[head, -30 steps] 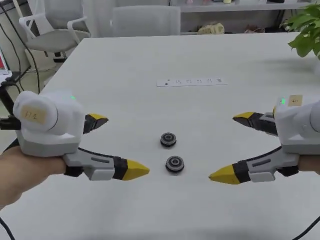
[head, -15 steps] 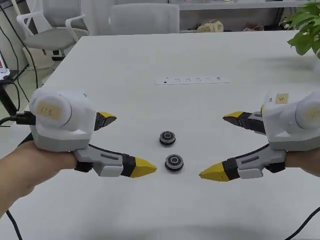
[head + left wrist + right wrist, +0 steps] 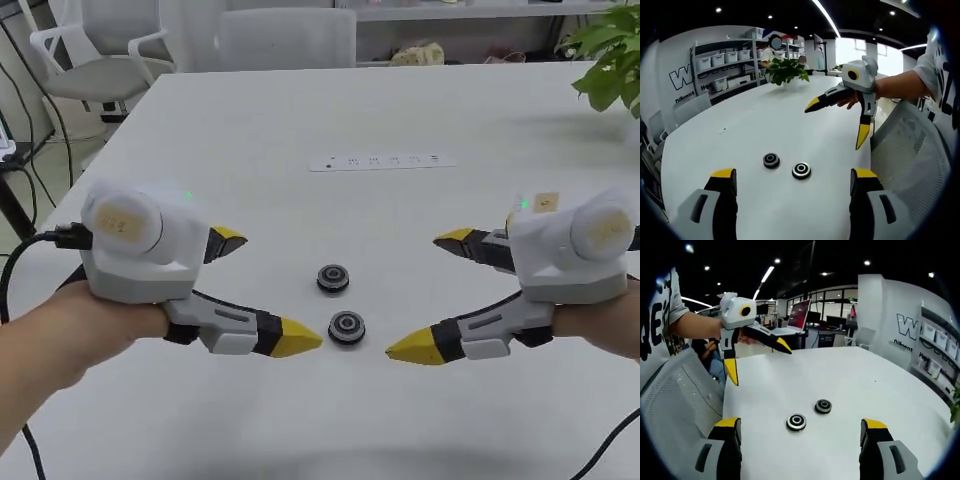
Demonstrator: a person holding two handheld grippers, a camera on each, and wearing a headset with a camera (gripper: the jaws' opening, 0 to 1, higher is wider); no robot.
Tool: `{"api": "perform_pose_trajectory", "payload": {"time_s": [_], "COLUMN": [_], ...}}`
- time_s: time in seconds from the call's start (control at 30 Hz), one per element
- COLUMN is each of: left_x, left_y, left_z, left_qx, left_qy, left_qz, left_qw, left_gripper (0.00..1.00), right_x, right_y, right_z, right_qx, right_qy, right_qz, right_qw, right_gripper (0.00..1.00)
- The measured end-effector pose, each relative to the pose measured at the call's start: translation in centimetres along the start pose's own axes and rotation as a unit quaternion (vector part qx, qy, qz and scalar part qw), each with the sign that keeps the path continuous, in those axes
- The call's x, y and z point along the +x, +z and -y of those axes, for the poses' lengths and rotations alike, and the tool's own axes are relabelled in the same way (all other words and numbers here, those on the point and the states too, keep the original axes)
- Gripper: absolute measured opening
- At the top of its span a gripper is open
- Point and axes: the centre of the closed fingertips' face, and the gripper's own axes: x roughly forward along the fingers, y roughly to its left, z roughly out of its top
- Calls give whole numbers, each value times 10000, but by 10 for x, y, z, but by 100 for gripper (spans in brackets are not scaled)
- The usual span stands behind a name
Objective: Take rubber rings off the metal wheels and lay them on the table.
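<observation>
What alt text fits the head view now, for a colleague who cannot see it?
Two open grippers, the left gripper and the right gripper, point inward over a white table, with two small dark-rimmed wheels lying untouched between their yellow tips, the near wheel and the far wheel. A power strip lies farther back.

Can't tell rubber from metal on the far wheel [image 3: 333, 279] or the near wheel [image 3: 347, 327], way too tiny. Can't read the power strip [image 3: 382, 161] markings either. Only seeing part of the plant [image 3: 605, 60], chopped off by the right edge.
</observation>
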Motion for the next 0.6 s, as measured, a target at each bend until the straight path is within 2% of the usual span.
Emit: {"api": "perform_pose_trajectory", "payload": {"time_s": [0.33,0.5,0.6], "left_x": [10,15,17], "left_y": [-8,-13,-14], "left_z": [1,-2,-2], "left_qx": [59,96,110], "left_qy": [-105,-129,-166], "left_qz": [-148,-205,-232], "left_qw": [9998,9997,9995], "left_gripper": [87,86,86], "right_x": [11,16,18], "right_y": [-9,-13,-14], "right_z": [1,4,5], "right_qx": [11,60,-11], "right_qy": [61,69,54], "right_qz": [-79,-92,-118], "right_qw": [9999,9999,9999], "right_gripper": [95,93,87]}}
